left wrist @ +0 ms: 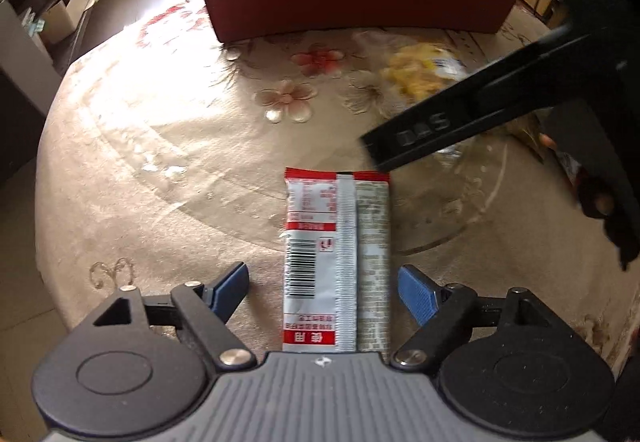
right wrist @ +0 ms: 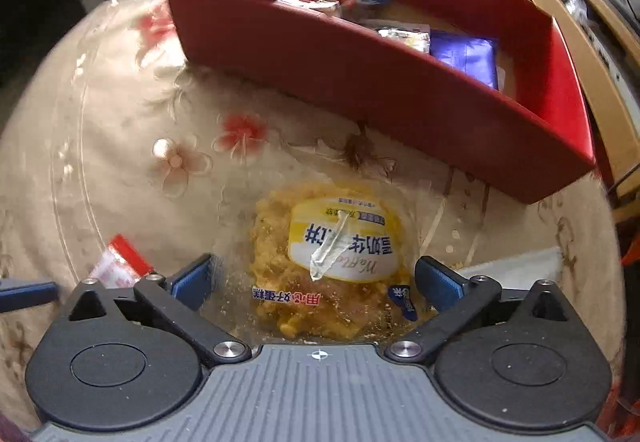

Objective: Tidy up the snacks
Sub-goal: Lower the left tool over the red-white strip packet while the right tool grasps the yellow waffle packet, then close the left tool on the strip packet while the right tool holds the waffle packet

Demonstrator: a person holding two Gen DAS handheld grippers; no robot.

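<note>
Left wrist view: the left gripper (left wrist: 323, 288) sat spread wide around the red-and-white sachet (left wrist: 336, 262), lying flat on the table (left wrist: 160, 169), the red box (left wrist: 360, 1) beyond. Right wrist view: the right gripper (right wrist: 314, 282) gaped apart around the yellow cake packet (right wrist: 332, 266). The risk: slick film could slip from the pads, or the crumbly cake get crushed.

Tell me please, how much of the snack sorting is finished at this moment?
Partly done. Several packets already lie in the red box. In hand, nothing yet: the left gripper has open jaws either side of the red-and-white sachet, and the right gripper has open jaws around the yellow cake packet. Both snacks are on the table, not yet lifted or boxed.
</note>
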